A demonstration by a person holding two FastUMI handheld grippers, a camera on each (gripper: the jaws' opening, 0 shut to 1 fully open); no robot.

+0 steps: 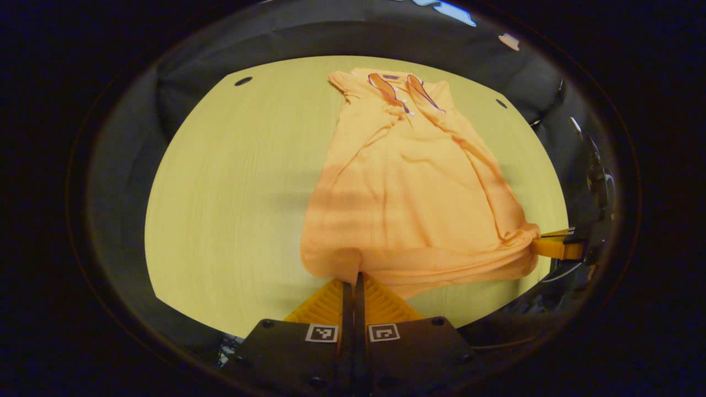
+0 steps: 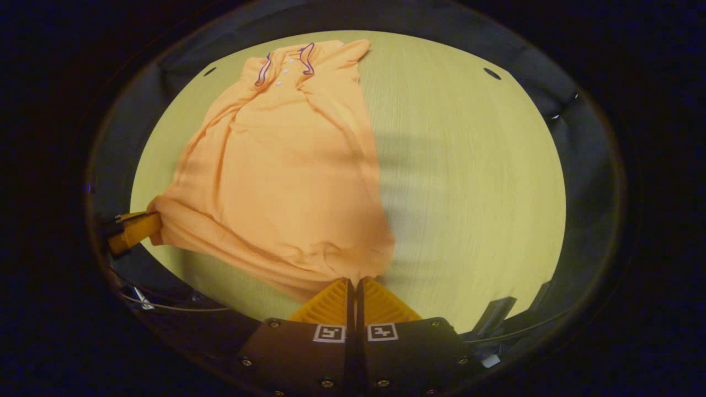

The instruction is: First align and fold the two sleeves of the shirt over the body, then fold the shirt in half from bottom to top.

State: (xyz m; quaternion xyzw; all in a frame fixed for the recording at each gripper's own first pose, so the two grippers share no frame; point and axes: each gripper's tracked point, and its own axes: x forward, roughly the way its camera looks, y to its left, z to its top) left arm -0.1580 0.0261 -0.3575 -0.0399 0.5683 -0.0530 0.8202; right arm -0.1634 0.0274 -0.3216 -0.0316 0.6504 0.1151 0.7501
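Note:
An orange polo shirt lies on the pale wooden table, collar at the far end, both sleeves folded in over the body. My left gripper is shut on the hem at the shirt's near left corner. In this left gripper view the right gripper pinches the other hem corner, and the hem is bunched there. In the right gripper view the shirt spreads to the left, my right gripper is shut on its near corner, and the left gripper holds the far corner.
Black cloth walls surround the table. Small dark holes sit near the table's far corners. Bare wood stretches left of the shirt in the left gripper view and right of it in the right gripper view.

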